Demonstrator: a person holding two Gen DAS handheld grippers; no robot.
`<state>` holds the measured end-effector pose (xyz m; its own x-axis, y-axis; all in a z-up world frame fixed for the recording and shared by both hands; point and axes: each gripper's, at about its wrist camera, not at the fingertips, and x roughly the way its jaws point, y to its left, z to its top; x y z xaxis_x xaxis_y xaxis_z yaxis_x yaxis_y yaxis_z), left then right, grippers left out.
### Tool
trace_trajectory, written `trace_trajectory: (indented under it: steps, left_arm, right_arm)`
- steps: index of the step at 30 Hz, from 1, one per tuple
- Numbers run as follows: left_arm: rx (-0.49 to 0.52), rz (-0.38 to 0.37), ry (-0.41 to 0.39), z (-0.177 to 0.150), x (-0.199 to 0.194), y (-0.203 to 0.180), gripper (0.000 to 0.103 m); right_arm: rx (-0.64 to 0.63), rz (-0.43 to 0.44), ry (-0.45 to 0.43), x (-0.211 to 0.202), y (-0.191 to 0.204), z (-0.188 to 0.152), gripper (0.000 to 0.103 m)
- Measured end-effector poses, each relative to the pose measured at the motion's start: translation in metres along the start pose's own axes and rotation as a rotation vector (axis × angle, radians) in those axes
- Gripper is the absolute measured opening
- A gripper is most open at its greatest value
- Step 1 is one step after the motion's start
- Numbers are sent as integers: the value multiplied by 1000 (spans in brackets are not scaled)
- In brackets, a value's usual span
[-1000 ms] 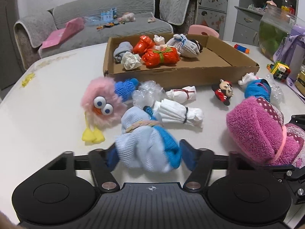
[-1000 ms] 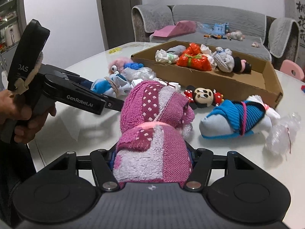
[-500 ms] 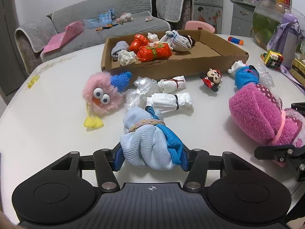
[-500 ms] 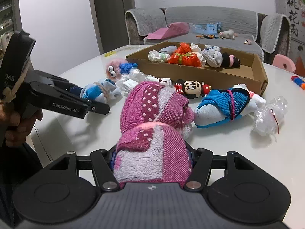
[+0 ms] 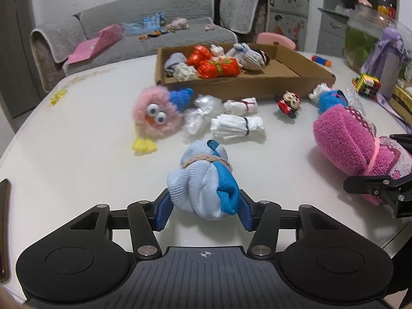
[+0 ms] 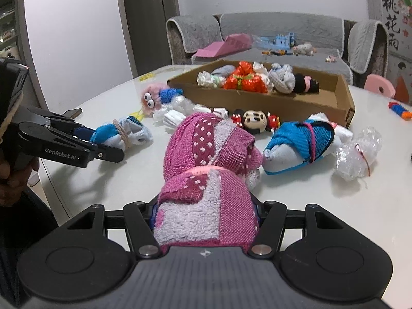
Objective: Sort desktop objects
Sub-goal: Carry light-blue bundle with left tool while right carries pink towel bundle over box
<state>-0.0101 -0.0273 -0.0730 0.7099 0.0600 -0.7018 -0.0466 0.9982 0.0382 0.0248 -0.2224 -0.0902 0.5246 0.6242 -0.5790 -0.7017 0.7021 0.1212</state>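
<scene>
My left gripper (image 5: 204,206) has its jaws closing, and the blue pads press on a light-blue sock bundle (image 5: 203,180) tied with a braided band, low over the white table (image 5: 77,170). The right wrist view shows that bundle (image 6: 128,135) at the left. My right gripper (image 6: 206,213) is shut on a rolled pink dotted towel (image 6: 206,159), which also appears at the right of the left wrist view (image 5: 347,139). Behind stands a cardboard box (image 5: 257,85) holding orange, white and grey bundles.
Between me and the box lie a pink fluffy toy (image 5: 157,118), white tied bundles (image 5: 237,127), a mouse figure (image 5: 289,101), a blue sock bundle (image 6: 301,141) and a plastic-wrap bundle (image 6: 358,152). A jar, a bottle and a colourful cube (image 5: 365,86) stand at the right. A sofa is behind.
The left gripper's jaws have closed in on the light-blue sock bundle, and it has drawn back from the pile with it. The right gripper and the towel have stayed put.
</scene>
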Motion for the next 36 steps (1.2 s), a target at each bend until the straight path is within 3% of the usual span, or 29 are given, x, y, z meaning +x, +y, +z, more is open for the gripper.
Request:
trace_trajectory:
  steps: [16,25,36]
  left_arm:
    - [-14,25,-117,23,-25,10,55]
    - [4,18,-243,82,-55,13,55]
    - [23,-47,-293,168,-34,0,55]
  right_arm:
    - [42,3,-136,-39,-18,29,54]
    - [42,-70,-211,-61,-43,76,54]
    - [-11,-142,-255,-44,-76,146,54]
